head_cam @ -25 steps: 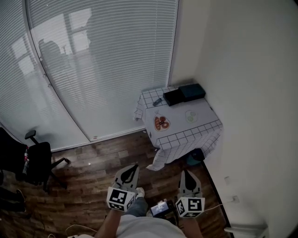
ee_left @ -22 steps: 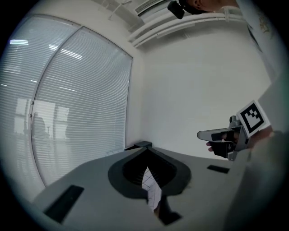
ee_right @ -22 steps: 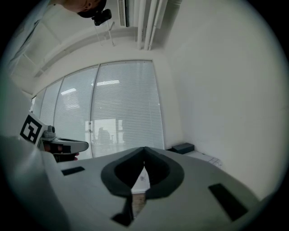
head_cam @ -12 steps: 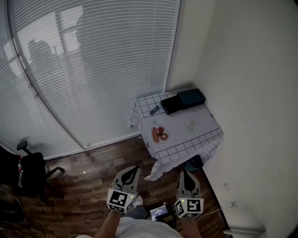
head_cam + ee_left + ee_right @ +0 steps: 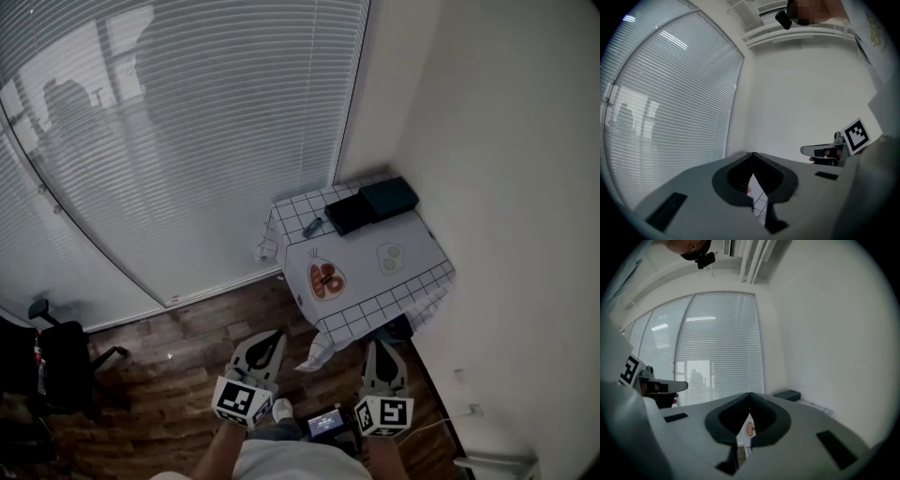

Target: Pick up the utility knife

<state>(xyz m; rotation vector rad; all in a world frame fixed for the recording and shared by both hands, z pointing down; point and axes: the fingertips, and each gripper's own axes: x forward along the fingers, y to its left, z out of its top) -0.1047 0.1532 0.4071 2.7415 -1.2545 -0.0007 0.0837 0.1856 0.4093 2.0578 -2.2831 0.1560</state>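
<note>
The utility knife (image 5: 312, 226) is a small dark object near the far left corner of a table with a white checked cloth (image 5: 375, 291), seen in the head view. My left gripper (image 5: 271, 336) and right gripper (image 5: 380, 345) are held side by side over the wooden floor, well short of the table, both pointing towards it. Each is shut with nothing between its jaws. In the left gripper view the left gripper (image 5: 752, 155) has its tips touching, and the right gripper (image 5: 750, 395) looks the same in its own view. A sliver of the cloth shows through each gap.
On the table lie two black boxes (image 5: 371, 204), an orange patterned plate (image 5: 325, 278) and a pale green one (image 5: 390, 258). Window blinds (image 5: 187, 131) curve along the left, a white wall (image 5: 506, 187) stands on the right, and an office chair (image 5: 56, 361) is at far left.
Both grippers have moved forward across the floor towards the table, which now sits a little nearer. The office chair has slid further out to the left of the view.
</note>
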